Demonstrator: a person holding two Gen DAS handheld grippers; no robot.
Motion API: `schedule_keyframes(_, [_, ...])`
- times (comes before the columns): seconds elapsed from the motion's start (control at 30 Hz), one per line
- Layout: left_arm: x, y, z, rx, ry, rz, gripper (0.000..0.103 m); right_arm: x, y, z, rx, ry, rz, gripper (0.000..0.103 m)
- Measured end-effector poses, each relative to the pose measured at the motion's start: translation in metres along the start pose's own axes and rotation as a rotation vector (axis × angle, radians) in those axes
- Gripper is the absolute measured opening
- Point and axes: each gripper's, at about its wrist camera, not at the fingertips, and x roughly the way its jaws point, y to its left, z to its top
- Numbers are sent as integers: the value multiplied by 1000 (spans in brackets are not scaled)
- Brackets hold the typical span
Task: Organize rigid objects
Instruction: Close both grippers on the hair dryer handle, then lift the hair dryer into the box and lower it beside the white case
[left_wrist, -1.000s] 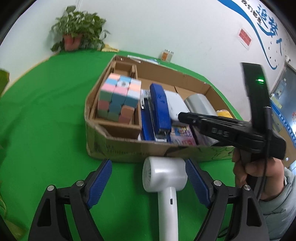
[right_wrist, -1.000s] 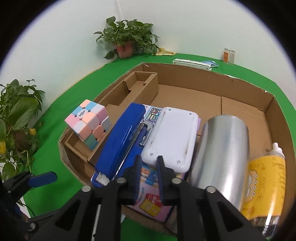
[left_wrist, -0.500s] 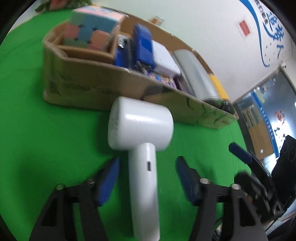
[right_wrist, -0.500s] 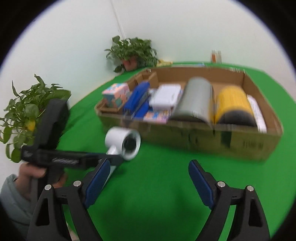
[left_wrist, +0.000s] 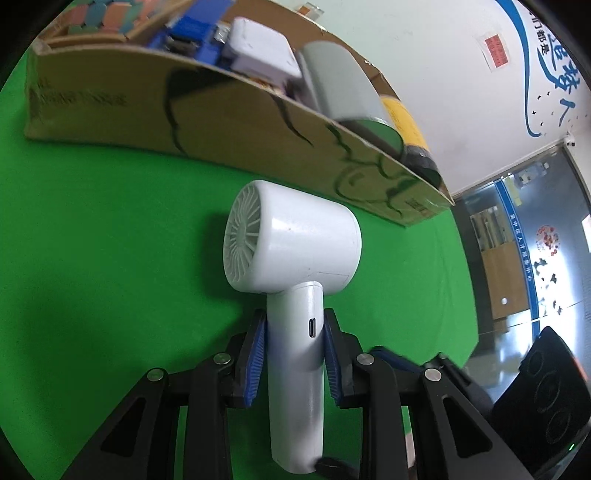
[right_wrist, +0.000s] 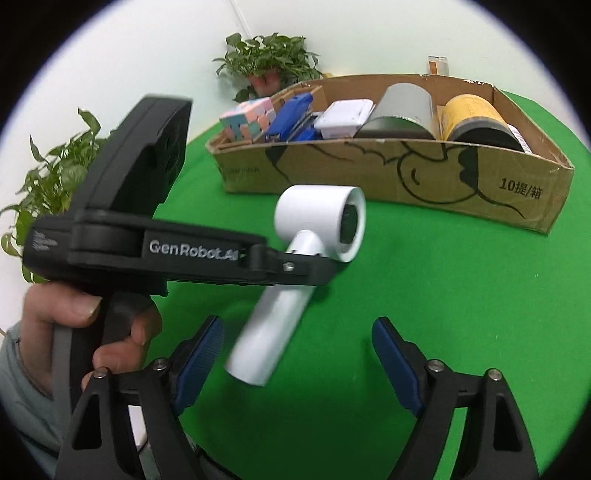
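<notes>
— Why take the dryer (left_wrist: 295, 254) by the handle?

— It's the slim part; the left tool (left_wrist: 293, 354) has just been closing and now clamps it, pads on both sides. The head sits on the green counter (left_wrist: 110, 229), just beside the box (right_wrist: 399, 173).

— And the right tool (right_wrist: 295, 365)?

— Spread wide, holding nothing, hovering nearby. Probably the dryer's bound for the box.

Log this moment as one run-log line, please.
left gripper: closed on white plastic hair dryer handle | right gripper: open, empty | brown cardboard box: behind dryer
</notes>
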Motion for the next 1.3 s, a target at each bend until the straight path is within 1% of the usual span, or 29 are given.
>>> schedule_keyframes(0.07, [5,-8,-2,14,13,-6,26,0,0,-3,3,4,-23,77])
schedule_keyframes(0.13, [8,-14,-5,21,27,-21,26,3,-4,-6,22,24,-43,69])
schedule_keyframes(0.17, [10,-15,-5,24,36,-30,26,6,-5,-7,31,36,-56,61])
schedule_keyframes(0.2, [12,-17,-6,24,46,-44,26,8,-7,-9,35,48,-67,56])
schedule_keyframes(0.23, [15,-20,-6,26,55,-55,26,10,-7,-10,36,56,-66,52])
schedule_keyframes(0.27, [18,-25,-12,36,59,-56,27,12,-6,-11,32,61,-67,46])
schedule_keyframes(0.3, [19,-27,-12,45,63,-56,27,13,-4,-11,22,56,-76,42])
schedule_keyframes(0.37, [20,-30,-13,53,58,-45,27,15,1,-10,2,55,-99,41])
schedule_keyframes(0.43, [19,-31,-12,54,56,-46,26,16,1,-8,4,50,-99,40])
schedule_keyframes(0.5, [11,-31,-14,55,39,-56,26,14,1,-5,2,30,-113,36])
schedule_keyframes(0.57, [0,-38,-12,74,5,-55,26,9,3,-4,-11,4,-139,31])
schedule_keyframes(0.7, [-32,-47,-5,115,-70,-35,26,-2,10,16,-26,-74,-135,30])
schedule_keyframes(0.8, [-58,-59,11,159,-142,-12,26,-9,17,34,-48,-133,-131,30])
schedule_keyframes(0.87, [-72,-64,22,184,-177,7,26,-11,19,52,-54,-171,-124,30])
schedule_keyframes(0.9, [-78,-68,30,202,-195,17,26,-10,21,62,-61,-187,-128,30])
schedule_keyframes(0.93, [-83,-71,40,218,-212,24,26,-13,19,64,-64,-199,-129,30])
schedule_keyframes(0.97, [-87,-73,48,225,-221,29,26,-12,19,73,-63,-211,-127,30])
schedule_keyframes(1.0, [-95,-72,64,229,-230,36,26,-11,18,84,-61,-219,-118,30])
schedule_keyframes(1.13, [-107,-75,112,263,-252,64,26,1,12,127,-53,-248,-89,30])
schedule_keyframes(1.2, [-99,-83,135,270,-250,87,26,12,4,148,-32,-249,-72,30])
schedule_keyframes(1.3, [-89,-77,174,265,-231,108,26,31,-8,172,2,-236,-52,30])
